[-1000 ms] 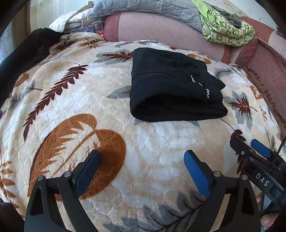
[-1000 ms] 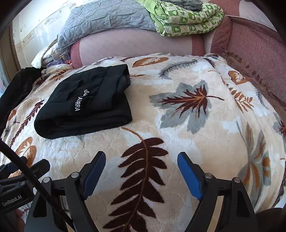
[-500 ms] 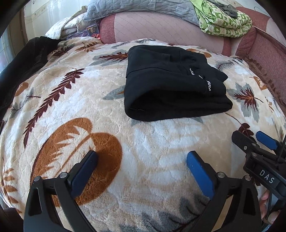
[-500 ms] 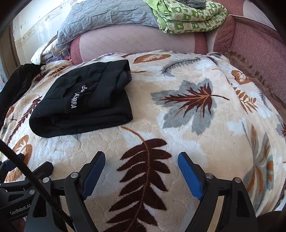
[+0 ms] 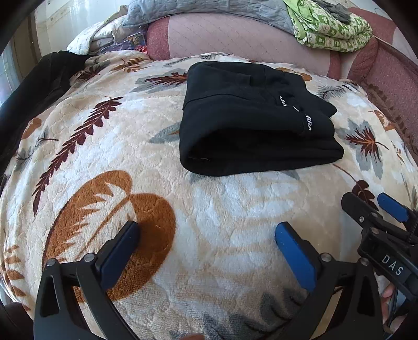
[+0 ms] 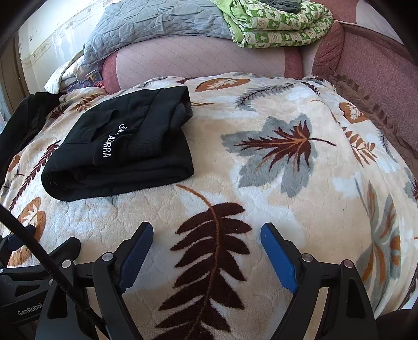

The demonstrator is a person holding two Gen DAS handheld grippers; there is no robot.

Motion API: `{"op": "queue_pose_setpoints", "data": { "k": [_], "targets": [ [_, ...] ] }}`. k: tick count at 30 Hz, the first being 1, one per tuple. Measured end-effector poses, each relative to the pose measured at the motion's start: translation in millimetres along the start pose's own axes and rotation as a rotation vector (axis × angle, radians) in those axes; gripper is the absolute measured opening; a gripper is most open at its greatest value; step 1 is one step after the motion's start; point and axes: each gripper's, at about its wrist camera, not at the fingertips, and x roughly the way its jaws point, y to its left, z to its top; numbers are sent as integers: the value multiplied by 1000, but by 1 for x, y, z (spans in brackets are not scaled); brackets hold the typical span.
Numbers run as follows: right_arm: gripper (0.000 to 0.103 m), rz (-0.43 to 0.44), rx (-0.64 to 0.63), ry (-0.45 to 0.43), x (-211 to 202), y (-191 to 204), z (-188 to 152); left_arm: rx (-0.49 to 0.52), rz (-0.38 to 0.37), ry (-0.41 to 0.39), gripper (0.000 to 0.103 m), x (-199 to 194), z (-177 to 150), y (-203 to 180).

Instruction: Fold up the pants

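At the far left edge of the bed a dark garment [image 5: 34, 86] drapes over the side, partly out of view. The blanket [image 5: 222, 209], cream with brown, rust and grey leaf prints, covers the whole bed surface. The left hand-held gripper [image 5: 206, 240] is held low over the near edge of the bed, its blue-padded fingers [image 5: 294, 255] spread wide apart with nothing between them, above a rust palm-leaf print. The pants [image 5: 256, 128], black with white lettering, lie folded into a compact rectangular stack on the blanket toward the far edge, left of the bed's centre in the right wrist view; the thick rolled fold faces the near edge. The pants are well apart from both grippers. The right hand-held gripper [image 6: 206, 243] is just beside the left one at the near edge, its fingers likewise spread apart and empty, above a dark brown fern print. Along the far edge runs a pink bolster [image 6: 198, 61], carrying a grey quilt [image 6: 156, 26] and, further right, a folded green patterned cover [image 6: 277, 23]. A maroon upholstered side [image 6: 373, 73] bounds the right edge.
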Motion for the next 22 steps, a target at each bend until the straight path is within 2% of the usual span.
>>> {"op": "queue_pose_setpoints", "data": {
  "k": [15, 22],
  "targets": [
    [89, -2, -3, -37, -7, 1, -4, -24, -31, -62, 103, -11, -4, 2],
    [89, -34, -2, -110, -25, -2, -5, -25, 12, -129, 103, -30, -6, 6]
  ]
}}
